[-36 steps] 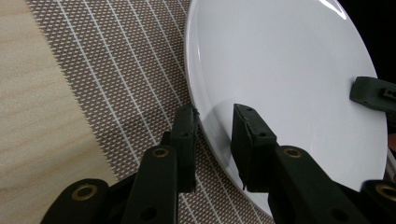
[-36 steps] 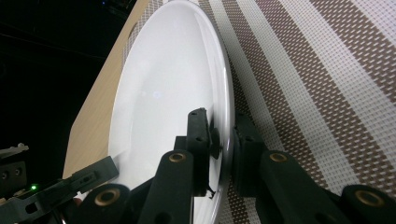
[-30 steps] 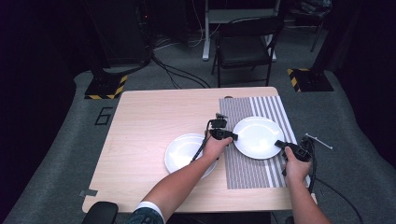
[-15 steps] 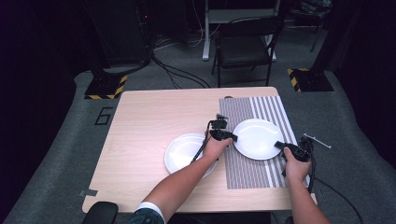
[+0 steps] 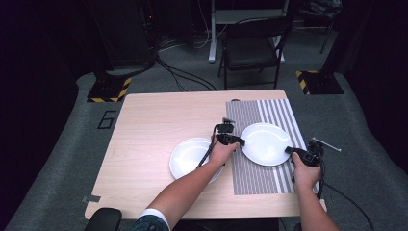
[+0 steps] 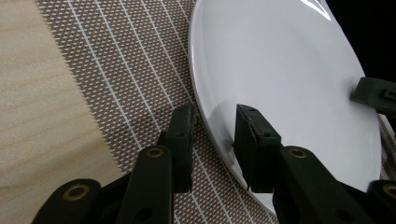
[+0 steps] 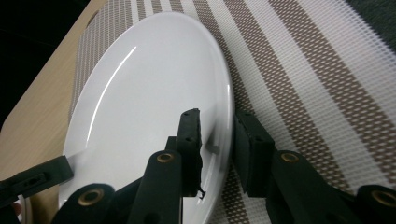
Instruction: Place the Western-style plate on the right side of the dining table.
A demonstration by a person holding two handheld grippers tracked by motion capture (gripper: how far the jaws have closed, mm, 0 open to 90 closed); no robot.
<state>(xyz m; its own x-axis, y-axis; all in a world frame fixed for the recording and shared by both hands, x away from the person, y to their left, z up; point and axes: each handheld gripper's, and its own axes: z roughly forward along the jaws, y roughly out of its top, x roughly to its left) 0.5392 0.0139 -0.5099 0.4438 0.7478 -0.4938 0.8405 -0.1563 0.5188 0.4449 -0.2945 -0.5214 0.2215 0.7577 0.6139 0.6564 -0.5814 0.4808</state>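
Behind my light wooden table (image 5: 154,125) I see a black folding chair (image 5: 253,50); second round white plate (image 5: 188,155) beside the brown-and-white striped woven placemat (image 5: 255,178).

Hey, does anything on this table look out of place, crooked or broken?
Nothing looks damaged or spilled. One white plate sits on the striped placemat, its rim between both grippers' opening jaws; the other plate lies on bare wood beside the mat, partly under the left forearm.
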